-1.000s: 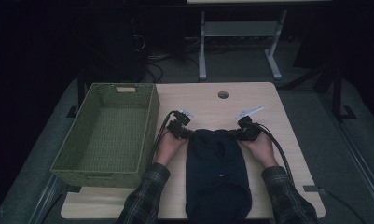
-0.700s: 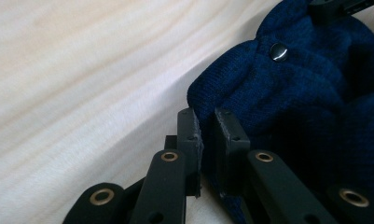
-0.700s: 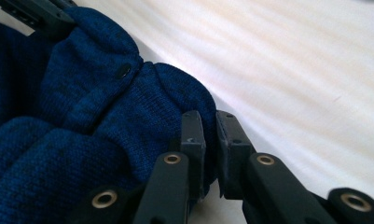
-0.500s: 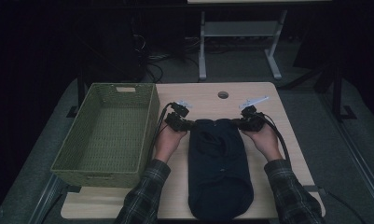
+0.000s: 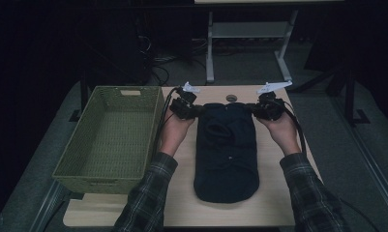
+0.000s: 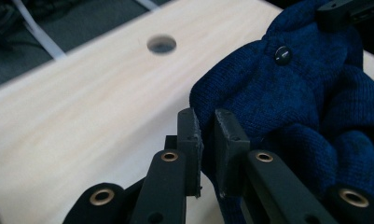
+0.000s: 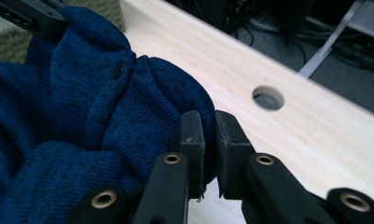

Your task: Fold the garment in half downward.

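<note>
The left claw [image 6: 204,140] is clamped on one top corner of the dark blue cardigan [image 5: 226,145]; the right claw [image 7: 210,140] pinches the opposite corner; the garment stretches between them, trailing toward the person over the tabletop [image 5: 274,203]; a green basket [image 5: 109,140] sits beyond the left claw.

The person wears a long-sleeved plaid flannel shirt in dark checks, its left sleeve [image 5: 145,193] and right sleeve [image 5: 310,193] ending in cuffs at the wrists. The left hand [image 5: 172,133] and right hand [image 5: 281,130] are bare, with no gloves.

The left gripper [image 5: 194,112] is a compact black block with a pale grey three-cornered plate on top and black cables looping along its left side. The right gripper [image 5: 255,110] matches it, with its own pale plate and a black cable along the right forearm.

Up close, the fingers [image 6: 189,135] are flat matte-black rectangular pads with small screw dimples, carried on black link arms with brass-ringed pivot holes. The right gripper's fingers [image 7: 192,133] are built the same way.
</note>
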`<move>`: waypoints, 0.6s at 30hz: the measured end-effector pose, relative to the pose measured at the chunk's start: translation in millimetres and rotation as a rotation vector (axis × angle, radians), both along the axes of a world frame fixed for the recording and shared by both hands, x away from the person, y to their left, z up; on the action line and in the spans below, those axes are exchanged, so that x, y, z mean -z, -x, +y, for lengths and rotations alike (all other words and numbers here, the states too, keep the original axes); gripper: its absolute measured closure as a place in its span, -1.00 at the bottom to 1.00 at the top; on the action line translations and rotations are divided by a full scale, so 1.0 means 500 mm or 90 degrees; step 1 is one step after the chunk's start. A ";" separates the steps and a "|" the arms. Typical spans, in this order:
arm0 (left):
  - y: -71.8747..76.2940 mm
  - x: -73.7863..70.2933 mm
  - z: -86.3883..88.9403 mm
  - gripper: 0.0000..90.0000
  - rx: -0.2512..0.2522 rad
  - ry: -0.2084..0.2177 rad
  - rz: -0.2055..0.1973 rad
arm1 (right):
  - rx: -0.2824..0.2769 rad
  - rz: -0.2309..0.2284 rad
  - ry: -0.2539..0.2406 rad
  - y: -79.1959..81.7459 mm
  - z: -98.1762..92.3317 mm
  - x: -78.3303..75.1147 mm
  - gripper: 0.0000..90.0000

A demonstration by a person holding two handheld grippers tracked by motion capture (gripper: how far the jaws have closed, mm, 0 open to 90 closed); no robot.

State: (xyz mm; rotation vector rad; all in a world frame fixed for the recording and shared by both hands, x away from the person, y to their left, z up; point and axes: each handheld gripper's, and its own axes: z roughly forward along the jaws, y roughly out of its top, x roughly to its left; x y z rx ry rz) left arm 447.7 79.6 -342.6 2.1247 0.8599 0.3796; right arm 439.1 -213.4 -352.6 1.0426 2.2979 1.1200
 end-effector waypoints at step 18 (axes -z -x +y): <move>0.078 0.008 0.010 0.81 0.051 0.054 -0.012 | -0.019 -0.046 -0.025 0.082 -0.017 -0.011 0.82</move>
